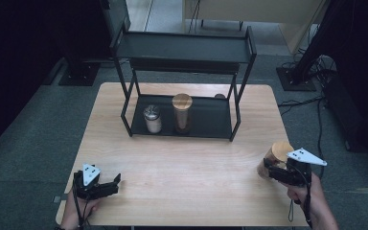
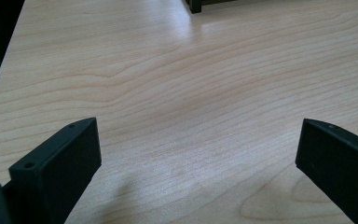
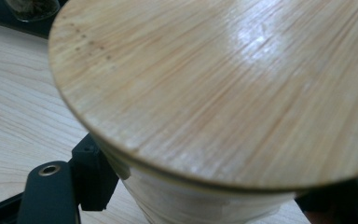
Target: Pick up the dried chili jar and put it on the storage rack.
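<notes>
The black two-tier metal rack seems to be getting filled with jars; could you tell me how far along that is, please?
Done: a small metal-lidded jar and a tall bamboo-lidded jar stand on the black rack's lower shelf. In hand: the right tongs grip another bamboo-lidded jar at the table's right edge. Left: carrying it to the rack.

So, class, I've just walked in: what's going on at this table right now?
A person works at a wooden table with tongs in each hand. The right tongs are shut on a jar with a bamboo lid near the table's right edge, and the jar looks tilted. The left tongs stand open over bare wood, holding nothing. At the back, a black two-tier rack holds a tall bamboo-lidded jar and a shorter metal-capped jar on its lower shelf.
</notes>
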The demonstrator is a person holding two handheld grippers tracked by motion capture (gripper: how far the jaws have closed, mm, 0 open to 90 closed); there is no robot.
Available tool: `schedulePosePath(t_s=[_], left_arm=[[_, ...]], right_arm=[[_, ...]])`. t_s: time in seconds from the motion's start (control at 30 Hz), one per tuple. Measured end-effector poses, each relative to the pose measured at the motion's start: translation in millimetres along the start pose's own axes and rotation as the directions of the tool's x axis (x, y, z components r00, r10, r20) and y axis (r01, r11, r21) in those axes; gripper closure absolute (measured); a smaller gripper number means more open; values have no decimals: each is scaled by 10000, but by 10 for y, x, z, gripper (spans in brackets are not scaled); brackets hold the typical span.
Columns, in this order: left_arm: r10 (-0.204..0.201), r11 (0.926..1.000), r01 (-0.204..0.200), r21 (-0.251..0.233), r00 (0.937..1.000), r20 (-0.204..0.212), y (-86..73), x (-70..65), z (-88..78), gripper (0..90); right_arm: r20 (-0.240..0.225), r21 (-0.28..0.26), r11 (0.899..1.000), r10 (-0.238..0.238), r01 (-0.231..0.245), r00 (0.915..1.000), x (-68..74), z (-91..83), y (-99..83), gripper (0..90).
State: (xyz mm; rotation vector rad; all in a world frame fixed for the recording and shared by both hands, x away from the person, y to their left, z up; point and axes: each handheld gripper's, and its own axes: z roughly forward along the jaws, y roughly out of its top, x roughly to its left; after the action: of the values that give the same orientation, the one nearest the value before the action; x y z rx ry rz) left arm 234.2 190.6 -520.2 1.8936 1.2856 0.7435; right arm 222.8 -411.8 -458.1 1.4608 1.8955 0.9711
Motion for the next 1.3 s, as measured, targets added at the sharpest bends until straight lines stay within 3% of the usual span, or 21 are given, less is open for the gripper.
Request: schedulePosePath(t_s=[1.3], left_arm=[[-41, 10000, 41, -68, 10000, 59, -3, 5, -8, 4]], right_arm=[[-1021, 25, 9973, -734, 740, 9921, 588, 404, 360, 246]])
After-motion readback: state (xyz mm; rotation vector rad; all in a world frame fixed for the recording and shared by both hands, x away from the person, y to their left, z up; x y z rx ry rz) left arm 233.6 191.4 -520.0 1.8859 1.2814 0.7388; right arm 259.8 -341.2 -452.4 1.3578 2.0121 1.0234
